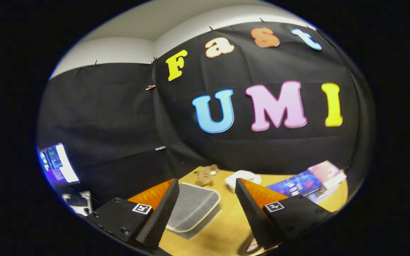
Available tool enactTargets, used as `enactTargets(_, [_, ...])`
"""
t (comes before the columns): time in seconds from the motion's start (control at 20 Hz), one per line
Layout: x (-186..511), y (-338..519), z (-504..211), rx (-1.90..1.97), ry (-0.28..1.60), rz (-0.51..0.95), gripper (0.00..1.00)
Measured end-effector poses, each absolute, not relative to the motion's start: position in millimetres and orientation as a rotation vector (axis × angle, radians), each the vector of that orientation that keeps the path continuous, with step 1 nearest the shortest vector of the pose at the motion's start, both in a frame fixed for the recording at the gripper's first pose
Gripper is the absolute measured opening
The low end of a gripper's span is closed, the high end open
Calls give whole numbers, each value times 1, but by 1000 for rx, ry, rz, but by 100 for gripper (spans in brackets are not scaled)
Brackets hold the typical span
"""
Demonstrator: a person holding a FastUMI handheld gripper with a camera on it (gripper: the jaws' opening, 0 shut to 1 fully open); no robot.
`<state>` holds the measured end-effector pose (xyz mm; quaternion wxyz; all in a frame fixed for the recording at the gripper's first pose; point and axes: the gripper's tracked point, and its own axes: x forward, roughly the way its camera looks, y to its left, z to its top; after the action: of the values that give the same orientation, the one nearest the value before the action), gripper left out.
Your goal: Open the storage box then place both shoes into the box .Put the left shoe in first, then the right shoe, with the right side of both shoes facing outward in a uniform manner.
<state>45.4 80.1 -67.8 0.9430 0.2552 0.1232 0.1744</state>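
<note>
Nothing is held between the wide-spread fingers of the tool (206,213), tilted up above the bench (222,224), so the closed storage box (192,209) just ahead probably needs opening next.

The camera sits on the gripper (206,209) and looks forward along its two fingers, which stand apart, with nothing between them. It is held above the near part of the wooden table (226,227) and is tilted, so the table looks sloped. It faces the far cloth wall (119,117), and the wall's corner lies to the left.
</note>
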Motion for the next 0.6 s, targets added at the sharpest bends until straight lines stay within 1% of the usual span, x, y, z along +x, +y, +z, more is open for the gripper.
enactTargets(0.1, [44, 101, -90, 692, 347, 460, 98])
enactTargets(0.25, [55, 125, -133, 954, 543, 567, 98])
enactTargets(0.4, [61, 143, -168, 1164, 687, 632, 97])
enactTargets(0.5, [70, 151, -198, 1296, 787, 647, 98])
enactTargets(0.6, [82, 160, -218, 1434, 815, 657, 96])
